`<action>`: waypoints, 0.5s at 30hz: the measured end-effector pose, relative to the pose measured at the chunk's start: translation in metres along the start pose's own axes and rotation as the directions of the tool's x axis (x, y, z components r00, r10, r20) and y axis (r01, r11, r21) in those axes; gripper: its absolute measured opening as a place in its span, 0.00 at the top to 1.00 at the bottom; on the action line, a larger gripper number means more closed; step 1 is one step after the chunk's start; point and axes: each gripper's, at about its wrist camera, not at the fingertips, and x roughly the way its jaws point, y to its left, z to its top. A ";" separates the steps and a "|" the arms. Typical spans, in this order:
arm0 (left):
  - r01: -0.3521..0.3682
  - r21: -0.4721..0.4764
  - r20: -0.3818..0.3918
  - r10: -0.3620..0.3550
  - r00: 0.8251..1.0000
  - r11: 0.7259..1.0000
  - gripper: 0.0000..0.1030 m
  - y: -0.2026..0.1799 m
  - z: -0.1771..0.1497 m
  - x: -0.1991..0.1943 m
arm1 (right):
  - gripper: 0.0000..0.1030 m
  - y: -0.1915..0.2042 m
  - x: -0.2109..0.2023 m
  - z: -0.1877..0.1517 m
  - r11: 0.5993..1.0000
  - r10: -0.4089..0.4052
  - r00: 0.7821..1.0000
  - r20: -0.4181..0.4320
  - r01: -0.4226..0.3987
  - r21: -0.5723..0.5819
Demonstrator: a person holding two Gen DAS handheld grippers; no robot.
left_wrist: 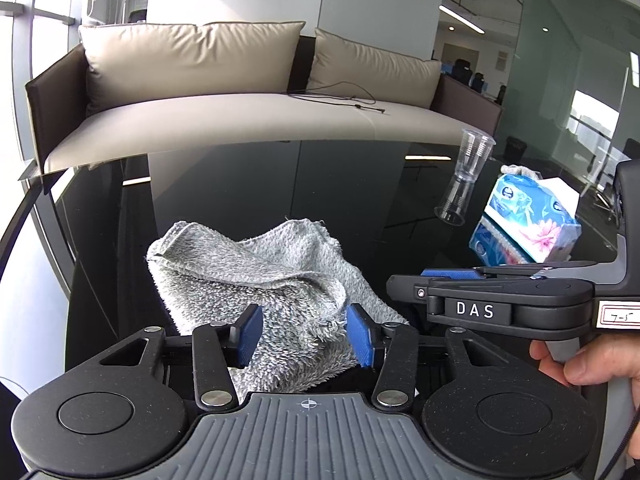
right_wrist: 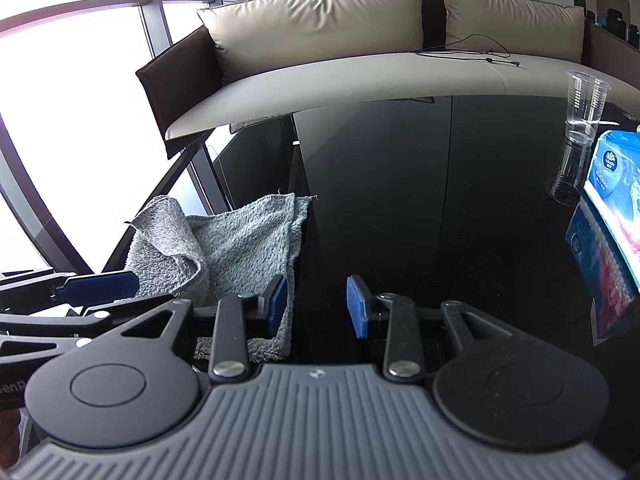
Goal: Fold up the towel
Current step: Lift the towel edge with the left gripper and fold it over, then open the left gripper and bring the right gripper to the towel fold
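Grey towel (left_wrist: 256, 280) lies crumpled on the black glass table (left_wrist: 320, 184), partly folded over itself. Left gripper (left_wrist: 304, 334) jaws apart, straddling the towel's near edge (pads not pressing). Right gripper (right_wrist: 318, 306) jaws apart over bare glass, just beside the towel.

A glossy black table (left_wrist: 320, 184) reflects the room. Behind it stands a sofa (left_wrist: 248, 120) with a dark frame, a beige seat and 2 beige back cushions (right_wrist: 320, 20). A thin black cable (left_wrist: 340, 98) lies on the seat. Bright daylight floods through tall windows (right_wrist: 72, 100) on the left. To the right, a glass partition (left_wrist: 568, 60) shows an office with ceiling lights.
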 end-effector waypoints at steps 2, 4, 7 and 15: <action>-0.005 -0.005 -0.003 0.005 1.000 1.000 0.49 0.004 -0.002 -0.003 | 0.56 0.007 -0.002 0.002 0.999 0.021 0.999 0.027 -0.020 -0.041; -0.007 -0.013 -0.007 0.007 1.000 1.000 0.44 0.008 -0.005 -0.006 | 0.53 0.012 -0.004 0.004 0.997 0.031 0.998 0.049 -0.028 -0.073; -0.011 -0.007 -0.015 0.011 1.000 1.000 0.37 0.011 -0.009 -0.009 | 0.53 0.020 -0.001 0.005 0.992 0.063 0.997 0.044 -0.058 -0.113; -0.044 -0.026 -0.027 0.043 0.999 0.999 0.10 0.021 -0.015 -0.014 | 0.51 0.044 0.007 0.005 0.959 0.118 0.992 0.042 -0.103 -0.265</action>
